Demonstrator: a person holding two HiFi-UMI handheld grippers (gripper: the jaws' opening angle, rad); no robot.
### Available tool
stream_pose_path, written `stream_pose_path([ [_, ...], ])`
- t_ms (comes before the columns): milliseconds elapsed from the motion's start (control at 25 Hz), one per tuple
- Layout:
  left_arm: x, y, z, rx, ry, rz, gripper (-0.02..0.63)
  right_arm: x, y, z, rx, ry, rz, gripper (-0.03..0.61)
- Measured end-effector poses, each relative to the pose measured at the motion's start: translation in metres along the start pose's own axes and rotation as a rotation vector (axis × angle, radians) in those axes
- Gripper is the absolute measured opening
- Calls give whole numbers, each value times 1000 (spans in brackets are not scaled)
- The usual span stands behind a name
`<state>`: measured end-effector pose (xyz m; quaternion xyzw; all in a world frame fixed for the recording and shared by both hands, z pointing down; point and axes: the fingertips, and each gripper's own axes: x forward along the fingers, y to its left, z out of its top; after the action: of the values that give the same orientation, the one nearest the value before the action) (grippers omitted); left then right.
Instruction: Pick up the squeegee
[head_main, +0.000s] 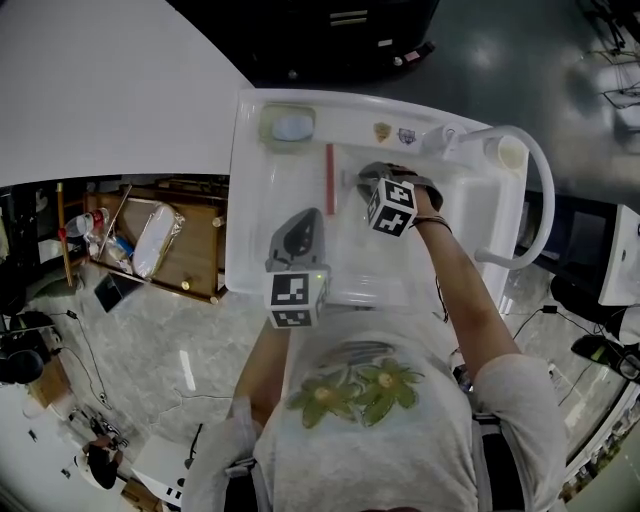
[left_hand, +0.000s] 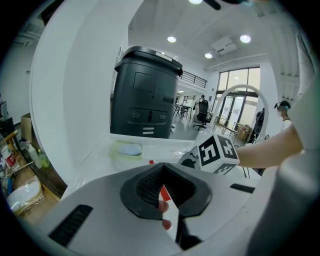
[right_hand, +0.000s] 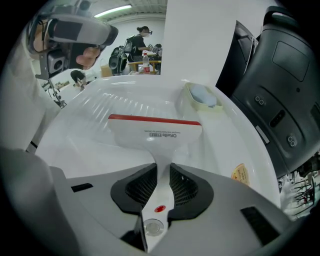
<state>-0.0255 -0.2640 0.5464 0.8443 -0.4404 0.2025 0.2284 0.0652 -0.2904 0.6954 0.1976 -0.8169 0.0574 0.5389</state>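
1. Head view: the squeegee (head_main: 329, 180) is sitting in the sink (head_main: 250, 200), its red blade running away from me and its handle pointing right into my right claw (head_main: 362, 180). My left claw (head_main: 306, 220) is hovering just beside the blade.
2. Left gripper view: my left claw is standing a narrow slit apart, gripping nothing.
3. Right gripper view: my right claw is clamping the handle, with the blade lying crosswise ahead. I am judging that a straight lift suffices.
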Motion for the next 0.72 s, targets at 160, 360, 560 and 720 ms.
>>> stream_pose_path([
  [160, -3, -1, 1, 8, -8, -3, 9, -7, -3, 4, 16, -5, -24, 86],
  [360, -10, -4, 3, 13, -20, -3, 9, -19, -5, 9, 27, -20, -51, 86],
  [560, -14, -6, 1, 19, -31, 1, 9, -27, -6, 13, 39, -37, -74, 86],
  [720, -19, -7, 5, 24, -41, 5, 9, -36, -7, 18, 34, -43, -92, 86],
])
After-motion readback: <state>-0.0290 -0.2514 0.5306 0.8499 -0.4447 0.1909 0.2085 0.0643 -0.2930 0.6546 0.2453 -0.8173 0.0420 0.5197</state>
